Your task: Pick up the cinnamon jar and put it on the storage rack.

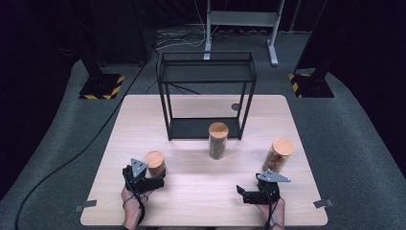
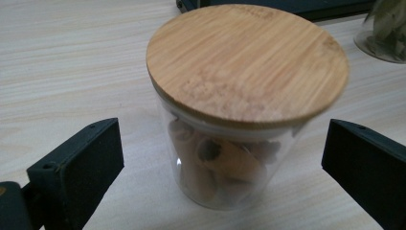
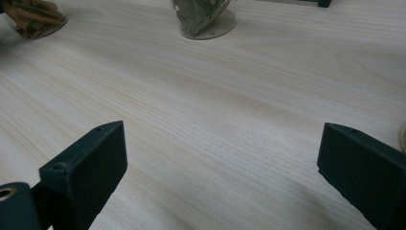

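**Left gripper lined up on the short jar, not yet gripping**

Left gripper [image 1: 154, 180] sits w/ jaws wide apart, the short jar [image 2: 234, 143] between them but clear of both pads – nothing held. The jar stands upright on the table [image 1: 191, 201], front-left, bamboo lid [image 2: 246, 62] on, brown rolled sticks inside (cinnamon, prob.; glass blurs it). Right gripper [image 1: 246, 194] is also spread wide over bare wood, empty, near the right jar [image 1: 277, 154]. A third jar [image 1: 218, 140] stands just in front of the black wire shelf [image 1: 206, 72].

To do the grab well: push fwd a bit so the pads meet the glass below the lid rim, not the lid itself. Keep the jar centred, close evenly, squeeze gently since glass is slick. Lift straight up, no tilt.
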